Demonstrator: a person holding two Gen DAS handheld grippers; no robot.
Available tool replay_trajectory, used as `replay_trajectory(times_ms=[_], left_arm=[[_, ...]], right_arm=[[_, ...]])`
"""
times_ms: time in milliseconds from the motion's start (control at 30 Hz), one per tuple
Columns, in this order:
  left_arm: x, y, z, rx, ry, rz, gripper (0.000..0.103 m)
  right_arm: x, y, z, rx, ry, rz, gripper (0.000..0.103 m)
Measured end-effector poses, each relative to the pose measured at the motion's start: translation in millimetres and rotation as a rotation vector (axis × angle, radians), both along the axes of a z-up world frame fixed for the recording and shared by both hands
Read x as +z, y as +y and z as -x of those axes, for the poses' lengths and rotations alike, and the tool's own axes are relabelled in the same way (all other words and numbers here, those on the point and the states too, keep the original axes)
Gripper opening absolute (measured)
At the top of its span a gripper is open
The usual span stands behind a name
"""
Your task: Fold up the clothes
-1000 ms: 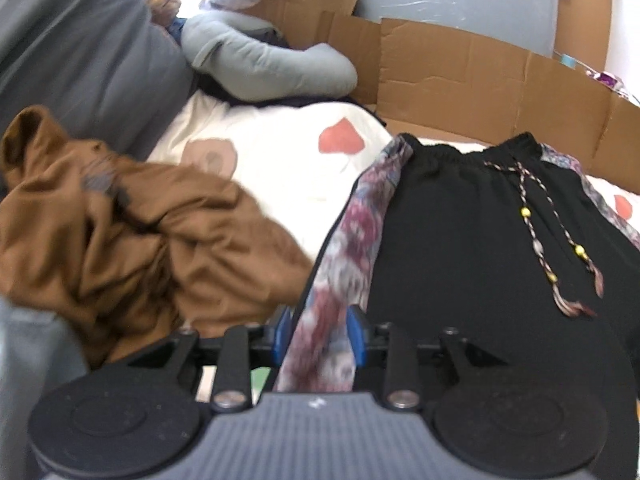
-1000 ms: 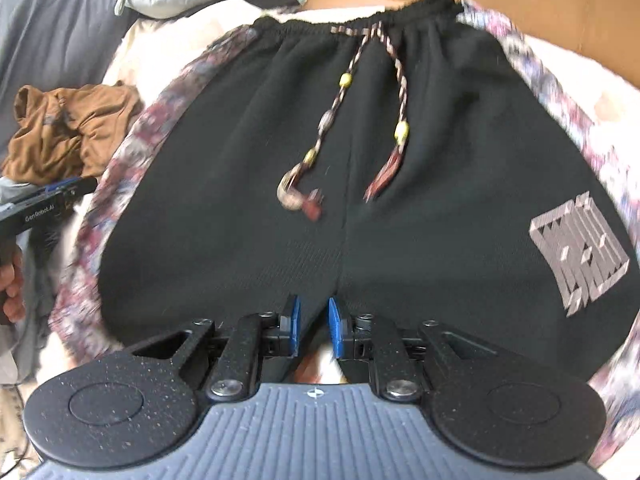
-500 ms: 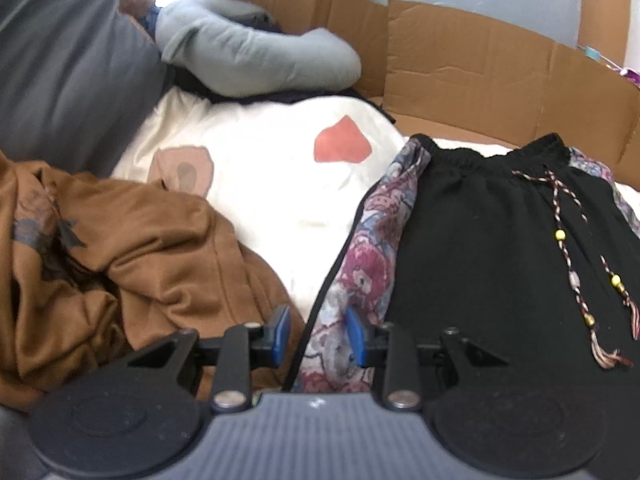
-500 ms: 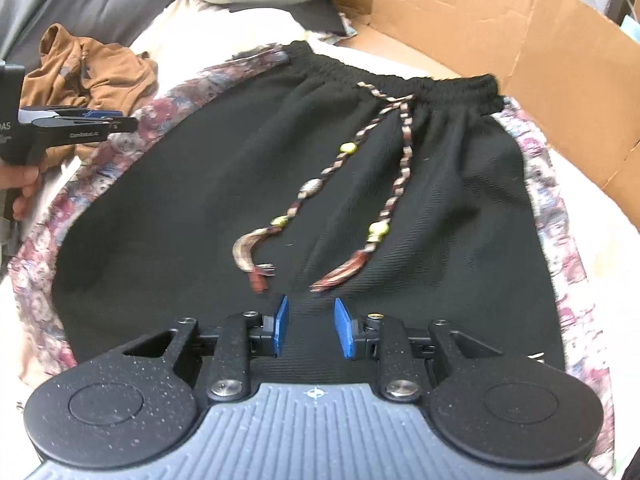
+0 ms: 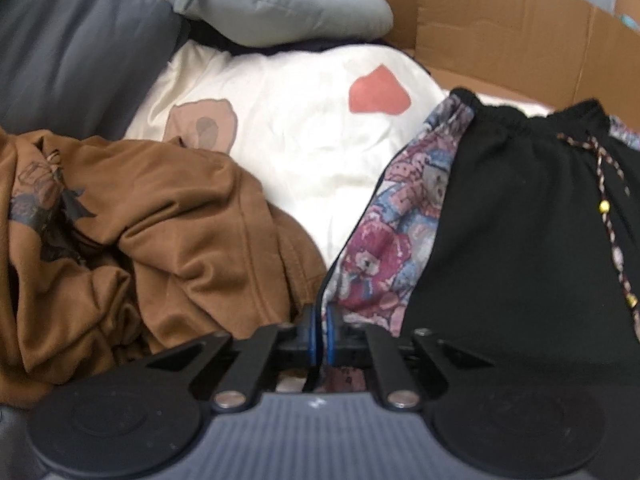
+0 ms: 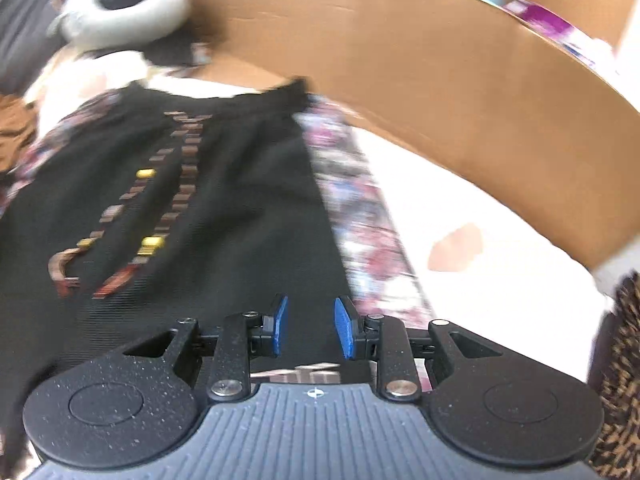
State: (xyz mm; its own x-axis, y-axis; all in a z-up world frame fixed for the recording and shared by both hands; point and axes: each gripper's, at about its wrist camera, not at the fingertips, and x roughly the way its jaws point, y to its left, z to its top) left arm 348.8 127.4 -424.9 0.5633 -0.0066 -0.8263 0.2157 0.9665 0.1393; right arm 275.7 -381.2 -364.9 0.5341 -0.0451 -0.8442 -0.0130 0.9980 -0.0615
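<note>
Bed [image 5: 304, 152]: L gripper [image 5: 320, 330] closing, prob on shorts [image 5: 500, 248] edge.

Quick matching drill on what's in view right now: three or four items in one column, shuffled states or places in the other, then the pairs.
1. left gripper
2. right gripper
3. brown garment
4. drawstring

A. crumpled in a heap beside the shorts
B. jaws closing on the shorts' patterned edge
C. open above black fabric
D. lying on the black shorts

Pairs: 1-B, 2-C, 3-A, 4-D
</note>
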Motion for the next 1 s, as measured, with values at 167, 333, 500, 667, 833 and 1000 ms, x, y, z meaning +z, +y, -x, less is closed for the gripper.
replay_trajectory(times_ms=[167, 333, 500, 667, 833, 1000], left_arm=[[3.8, -7.4, -3.8, -0.013, 0.016, -0.058, 0.015], [21.8, -15.3, -4.0, -0.043, -0.016, -0.049, 0.03], [26.1, -31.1, -21.1, -0.056, -0.029, -0.052, 0.033], [23.0, -47.9, -39.9, -0.064, -0.036, -0.028, 0.036], [18.0, -62.2, -57.4, -0.072, -0.038, -0.032, 0.036], [16.5, -66.1, -69.6, -0.052, -0.046, -0.005, 0.036]], right_arm=[[-24.0, -42.6, 2.6, -0.075, 0.012, 0.021, 0.032], [-40.6, -60.4, -5.1, -0.092, -0.003, -0.002, 0.032], [-48.8, -64.1, -25.8, -0.093, -0.012, -0.035, 0.033], [-50.0, -62.4, -46.2, -0.085, -0.03, -0.082, 0.034], [-49.3, -58.6, -71.2, -0.092, -0.038, -0.108, 0.036], [-48.7, -54.7, -101.3, -0.101, -0.047, -0.112, 0.036]])
